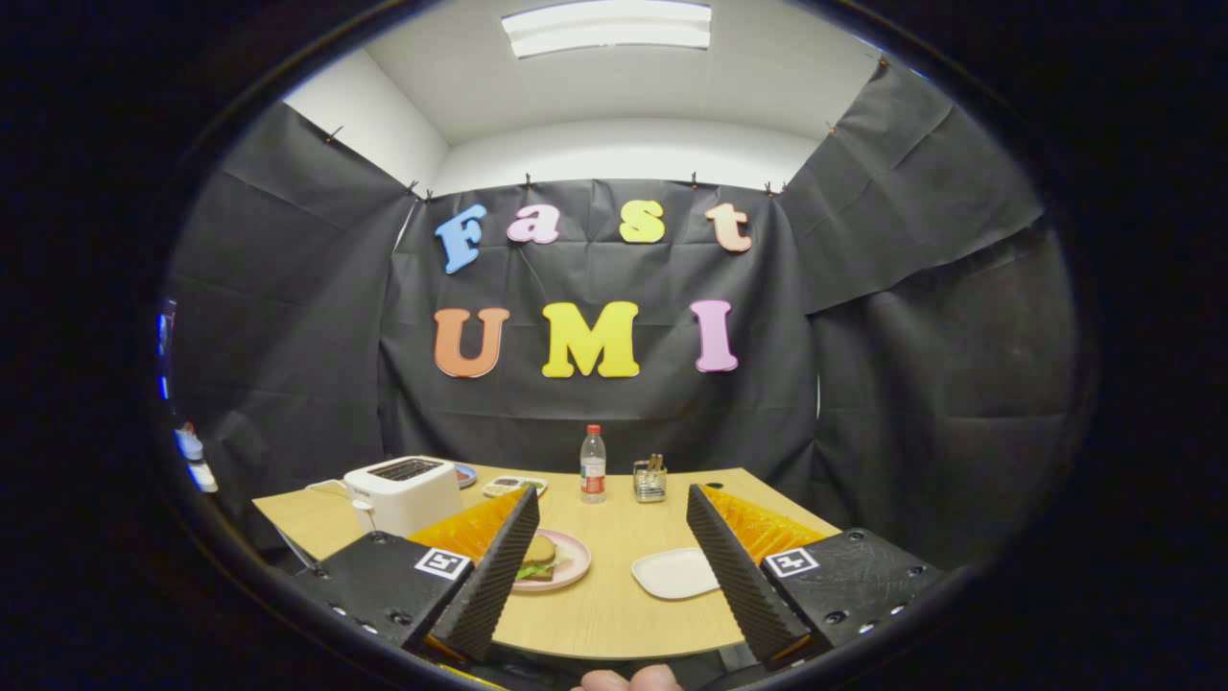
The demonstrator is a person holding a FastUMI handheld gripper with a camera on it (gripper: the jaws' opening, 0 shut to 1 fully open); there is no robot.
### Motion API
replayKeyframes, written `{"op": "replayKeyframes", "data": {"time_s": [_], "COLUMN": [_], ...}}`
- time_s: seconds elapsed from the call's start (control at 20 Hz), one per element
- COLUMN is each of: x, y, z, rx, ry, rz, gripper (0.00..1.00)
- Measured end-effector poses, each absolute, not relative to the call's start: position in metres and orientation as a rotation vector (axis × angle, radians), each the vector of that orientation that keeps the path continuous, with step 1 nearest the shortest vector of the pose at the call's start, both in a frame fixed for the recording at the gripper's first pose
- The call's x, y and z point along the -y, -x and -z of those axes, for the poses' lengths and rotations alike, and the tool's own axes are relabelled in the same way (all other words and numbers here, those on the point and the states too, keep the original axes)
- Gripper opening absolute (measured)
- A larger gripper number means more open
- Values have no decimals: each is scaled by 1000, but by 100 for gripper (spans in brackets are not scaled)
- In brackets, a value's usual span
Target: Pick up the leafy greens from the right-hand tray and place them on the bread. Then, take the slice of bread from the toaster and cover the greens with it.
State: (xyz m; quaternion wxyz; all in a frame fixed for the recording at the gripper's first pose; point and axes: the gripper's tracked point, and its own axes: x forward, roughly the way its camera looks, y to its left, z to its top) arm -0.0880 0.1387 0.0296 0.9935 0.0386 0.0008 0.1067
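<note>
My gripper (611, 499) hangs above the near edge of the wooden table (614, 600), open, nothing between its black ribbed fingers (504, 566). Just ahead of the left finger a pink plate (571, 566) holds a stack: a bread slice (539, 550) lying over leafy greens (531, 570), partly hidden by that finger. A white tray (674, 573) lies beside the right finger, bare on top. The white toaster (403, 491) stands further back to the left; I cannot see bread in its slots.
A water bottle (593, 465) with a red cap and a small clear holder (649, 480) stand at the table's far edge. A small dish (514, 486) sits behind the toaster. Fingertips of a hand (628, 679) show below the gripper.
</note>
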Motion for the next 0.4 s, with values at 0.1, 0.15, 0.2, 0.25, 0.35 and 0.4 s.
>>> {"op": "replayKeyframes", "data": {"time_s": [0.1, 0.15, 0.2, 0.25, 0.35, 0.4], "x": [-137, -137, -137, -137, -137, -137], "y": [86, 86, 86, 86, 85, 86], "z": [-30, -30, -31, -32, -31, -33], "rx": [2, 2, 3, 5, 9, 12], "ry": [-73, -75, -74, -73, -71, -69], "rz": [-208, -210, -208, -207, -203, -201], "gripper": [95, 95, 95, 95, 95, 95]}}
